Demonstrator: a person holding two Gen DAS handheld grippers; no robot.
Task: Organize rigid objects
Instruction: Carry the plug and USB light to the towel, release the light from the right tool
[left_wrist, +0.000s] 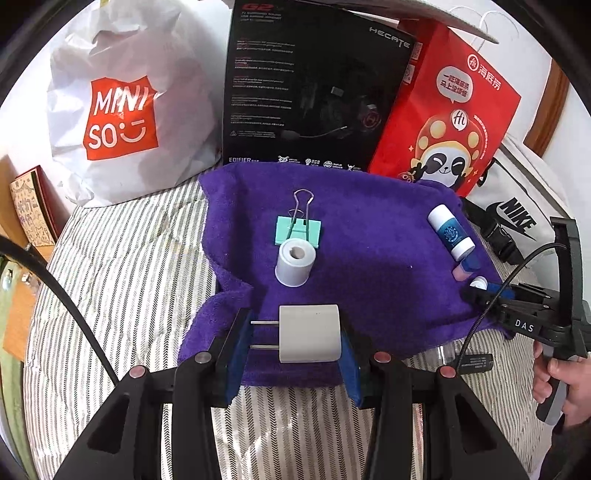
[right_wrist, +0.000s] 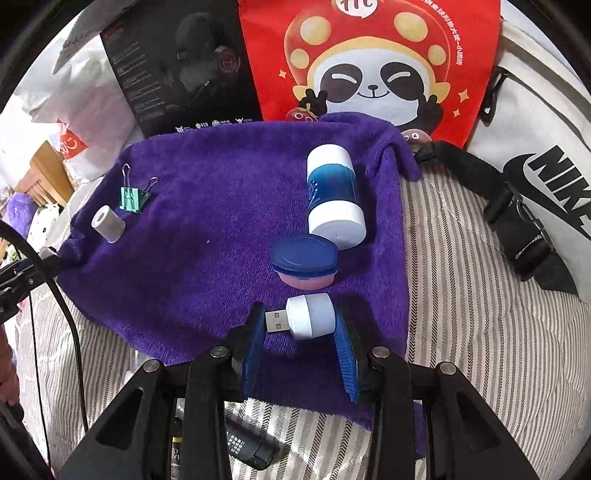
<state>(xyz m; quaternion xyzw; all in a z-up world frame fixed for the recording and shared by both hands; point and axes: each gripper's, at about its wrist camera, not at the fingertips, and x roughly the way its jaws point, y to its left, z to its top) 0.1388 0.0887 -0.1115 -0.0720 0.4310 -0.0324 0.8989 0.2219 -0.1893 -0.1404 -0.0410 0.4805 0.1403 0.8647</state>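
Note:
A purple towel lies on the striped bed. My left gripper is open around a white plug adapter, whose prongs point left. Past it stand a white tape roll and a mint binder clip. My right gripper is open around a small white USB light; its right pad touches the light and the left pad is just clear of the plug. Beyond it lie a blue-lidded pink jar and a blue-and-white tube. The right gripper also shows in the left wrist view.
Behind the towel stand a white Miniso bag, a black headset box and a red panda bag. A white Nike bag with a black strap lies at the right. A black device lies on the bed under my right gripper.

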